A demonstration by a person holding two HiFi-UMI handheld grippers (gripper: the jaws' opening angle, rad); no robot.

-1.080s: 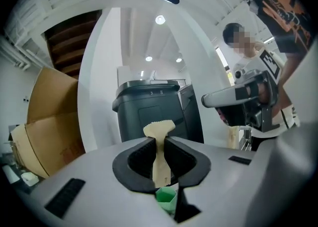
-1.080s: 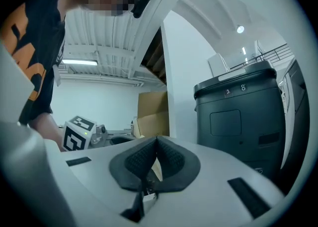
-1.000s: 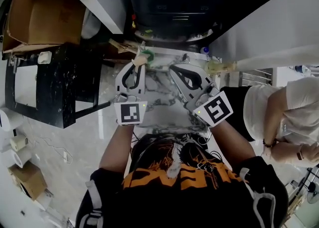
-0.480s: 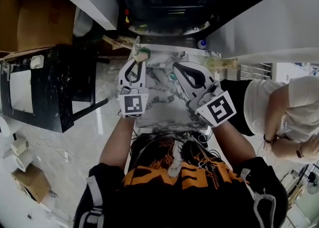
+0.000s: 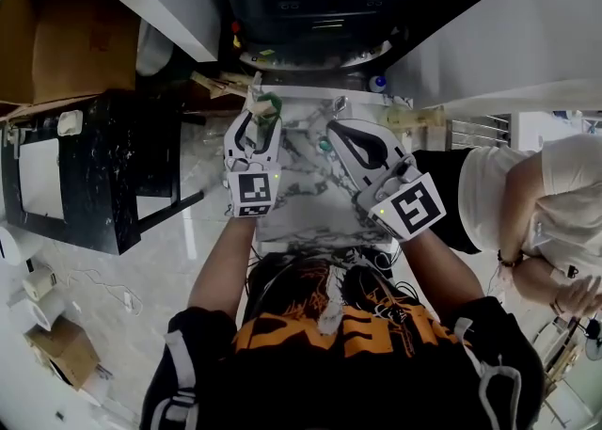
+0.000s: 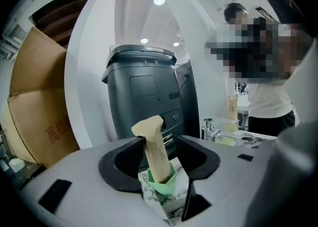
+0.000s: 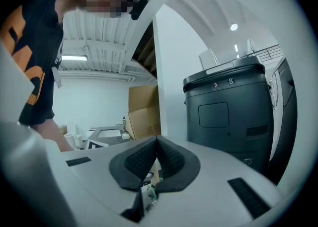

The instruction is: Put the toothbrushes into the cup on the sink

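Observation:
In the left gripper view a beige toothbrush [image 6: 155, 154] stands upright in the marble-patterned cup [image 6: 166, 198] with a green lining. My left gripper [image 6: 160, 157] straddles it and its jaws are opening. The toothbrush leans close to the left pad, and the right pad is clear of it. In the head view that gripper [image 5: 261, 119] reaches over the cup [image 5: 270, 102] at the back of the marble sink counter [image 5: 301, 202]. My right gripper [image 5: 331, 129] hovers beside it over the counter, shut [image 7: 157, 144] with nothing between its pads.
A dark grey machine [image 6: 144, 87] stands right behind the counter. A cardboard box [image 5: 71, 33] and a black table [image 5: 85, 165] are to the left. A person in white [image 5: 527, 202] stands at the right. A chrome pump dispenser [image 6: 208, 127] sits on the counter's far side.
My left gripper edged forward over the cup and its jaws have spread apart, letting go of the toothbrush, which now stands in the cup. The right gripper stays shut, barely moved.

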